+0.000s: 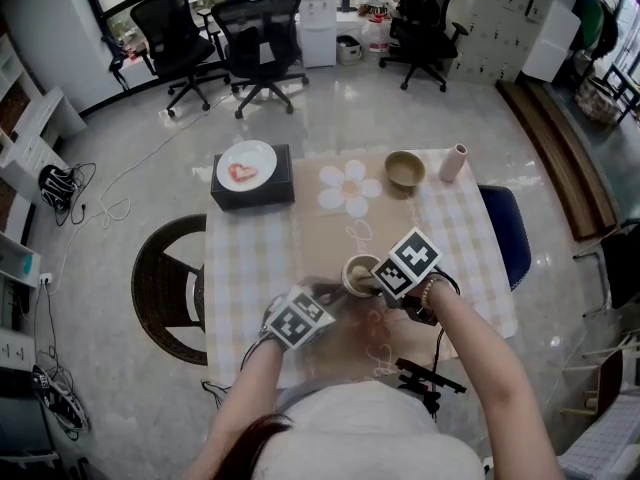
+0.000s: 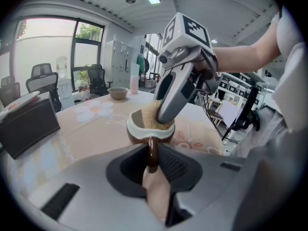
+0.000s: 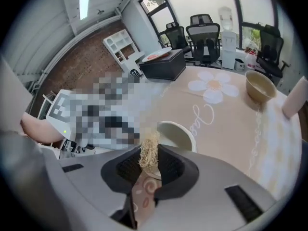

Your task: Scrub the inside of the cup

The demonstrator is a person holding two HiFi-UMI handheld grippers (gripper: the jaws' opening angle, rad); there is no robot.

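— Nearest, the left claw [image 2: 153, 160]: clamped on the handle of the cup [image 2: 140, 125], toward the near edge of the table [image 1: 250, 268], about midway along it.
— And the right claw [image 3: 148, 166]?
— Pinched on a fibrous scrubber [image 3: 148, 150], pushed down inside the cup.
— Progress?
— Seemingly mid-scrub. Hard to judge cleanliness inside; probably more rubbing of wall and bottom left, then lifting out.

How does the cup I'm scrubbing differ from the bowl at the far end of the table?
The cup has a handle, clamped in the left gripper; the bowl has none and stands free. The cup holds the scrubber, gripped by the right gripper; the bowl looks empty. The cup is brown outside, the bowl tan. Both open upward.
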